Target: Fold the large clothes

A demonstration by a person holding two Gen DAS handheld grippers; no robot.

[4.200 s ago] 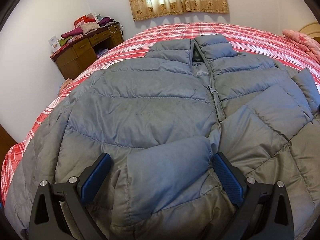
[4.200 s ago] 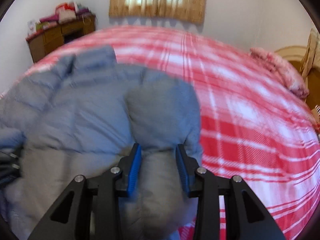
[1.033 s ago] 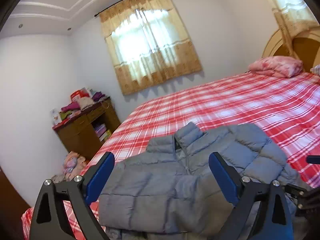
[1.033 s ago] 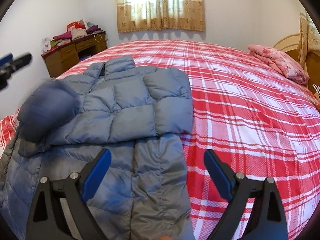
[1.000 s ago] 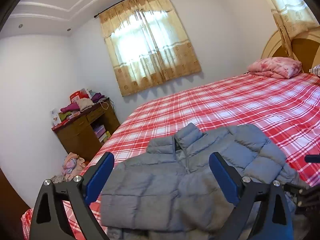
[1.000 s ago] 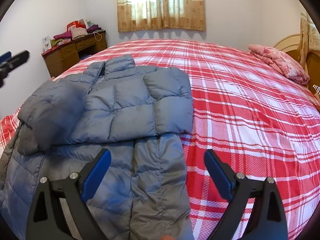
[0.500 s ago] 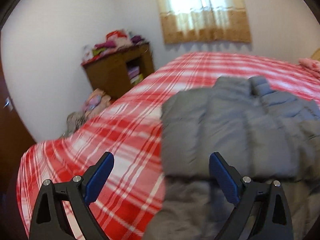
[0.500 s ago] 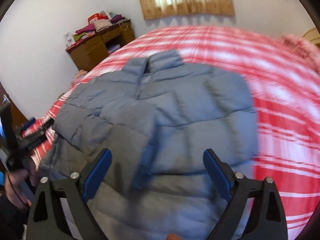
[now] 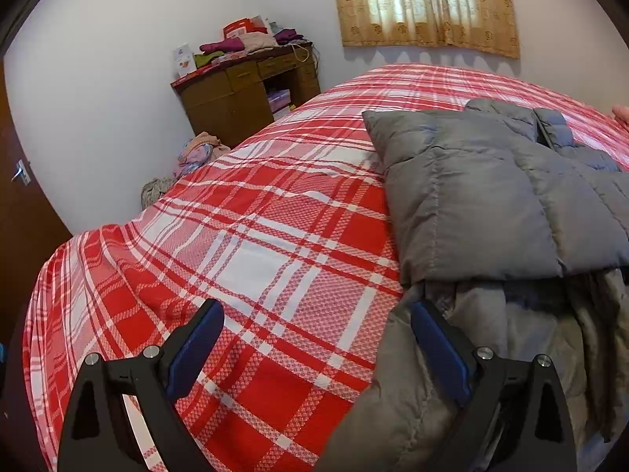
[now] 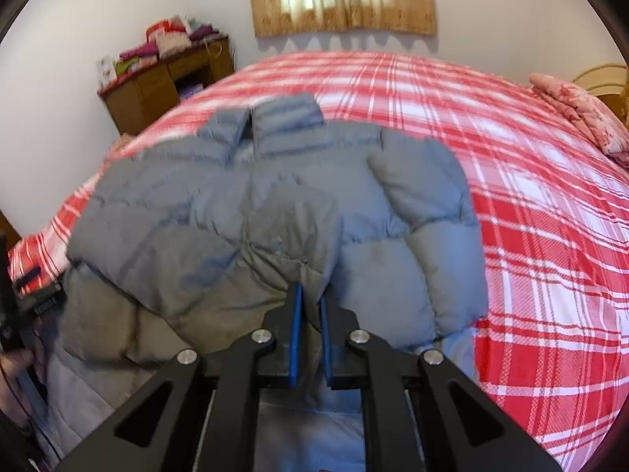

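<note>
A grey puffer jacket lies on the red plaid bed cover, collar toward the window, both sleeves folded in across the chest. My right gripper is at the jacket's lower middle. Its jaws are closing, and the blue pads pinch a ridge of jacket fabric. My left gripper stands open over the plaid cover, just left of the jacket. Its right finger lies against the jacket's left lower edge, and only bed cover shows between the fingers.
A wooden desk piled with folded clothes stands at the far left wall. A heap of clothes lies on the floor beside it. A pink pillow sits at the bed's far right. A dark door is at the left.
My left gripper dropped and swung to the jacket's left side, still open. My right gripper moved in over the jacket's lower middle and its jaws went from wide open to pinching the fabric.
</note>
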